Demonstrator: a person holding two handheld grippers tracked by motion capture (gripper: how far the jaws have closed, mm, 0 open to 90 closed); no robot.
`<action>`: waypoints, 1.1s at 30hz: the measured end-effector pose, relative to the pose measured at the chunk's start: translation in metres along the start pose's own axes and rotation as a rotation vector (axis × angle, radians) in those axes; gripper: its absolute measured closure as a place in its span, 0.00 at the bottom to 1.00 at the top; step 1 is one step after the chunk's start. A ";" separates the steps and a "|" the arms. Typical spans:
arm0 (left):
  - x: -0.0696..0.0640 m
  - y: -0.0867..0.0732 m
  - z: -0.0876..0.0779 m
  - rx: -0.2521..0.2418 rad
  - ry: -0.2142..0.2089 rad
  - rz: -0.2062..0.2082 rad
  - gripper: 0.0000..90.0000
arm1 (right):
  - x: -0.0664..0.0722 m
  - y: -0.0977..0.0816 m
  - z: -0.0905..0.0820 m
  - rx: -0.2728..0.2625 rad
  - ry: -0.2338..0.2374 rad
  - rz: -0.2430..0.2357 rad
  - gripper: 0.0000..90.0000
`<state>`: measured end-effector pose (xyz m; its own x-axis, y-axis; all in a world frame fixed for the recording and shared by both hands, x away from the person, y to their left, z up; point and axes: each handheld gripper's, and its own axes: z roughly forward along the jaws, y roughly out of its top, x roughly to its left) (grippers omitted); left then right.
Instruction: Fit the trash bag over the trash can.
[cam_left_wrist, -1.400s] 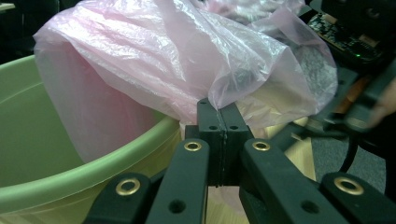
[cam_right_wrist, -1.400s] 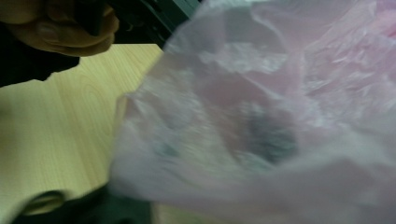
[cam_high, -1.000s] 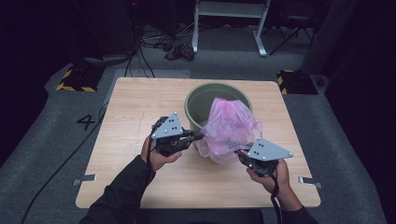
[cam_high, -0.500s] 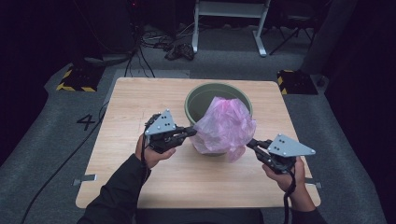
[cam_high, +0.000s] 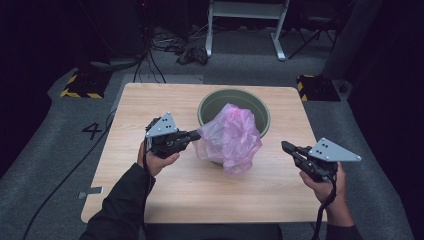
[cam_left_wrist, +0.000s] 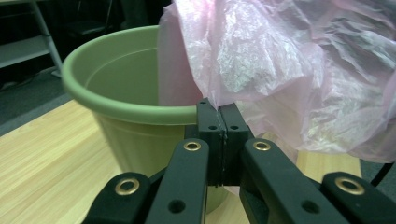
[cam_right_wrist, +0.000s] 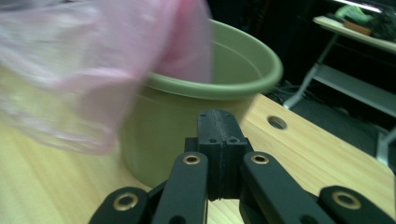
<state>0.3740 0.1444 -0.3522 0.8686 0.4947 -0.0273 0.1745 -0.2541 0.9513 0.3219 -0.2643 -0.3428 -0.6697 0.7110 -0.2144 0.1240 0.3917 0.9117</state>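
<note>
Dim grey carpet surrounds a pale wooden tabletop (cam_high: 150, 105) with rounded corners and a fine straight grain. Behind it lie tangled black cables (cam_high: 190, 50), the white legs of a stand (cam_high: 245, 20), and two black blocks with yellow hazard stripes (cam_high: 80, 85).

On the far middle of the tabletop stands a round, olive-green plastic pot (cam_high: 212, 102), smooth-walled, with a thick rolled rim, its mouth facing up. A thin, crinkled, translucent pink bag (cam_high: 230, 137) is bunched over the pot's near rim, part of it dipping inside and the rest billowing toward the person and down the near wall; it hides that side of the pot.

The left claw (cam_high: 192, 135) lies level, pointing right, and its jaws are clamped on a pinch of the bag's left edge, just beside the pot's rim; in the left gripper view the film runs into the seam between the pads. The right claw (cam_high: 286, 146) is held level to the right of the pot, pointing left at the bag, apart from it, jaws pressed together with nothing between them. A grey three-cornered plate tops each claw.
</note>
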 end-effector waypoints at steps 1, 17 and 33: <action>-0.002 0.000 0.001 0.002 -0.003 0.011 0.99 | 0.004 0.002 0.000 -0.011 0.014 -0.012 0.84; -0.011 -0.002 0.007 0.006 -0.028 0.027 0.99 | 0.045 0.016 0.034 -0.062 0.158 0.055 0.26; 0.019 -0.007 0.001 0.025 0.058 -0.005 0.98 | 0.004 0.003 0.042 0.036 -0.047 0.115 1.00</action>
<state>0.3896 0.1550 -0.3599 0.8396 0.5431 -0.0132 0.1907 -0.2718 0.9433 0.3508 -0.2360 -0.3559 -0.6147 0.7786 -0.1260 0.2251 0.3263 0.9181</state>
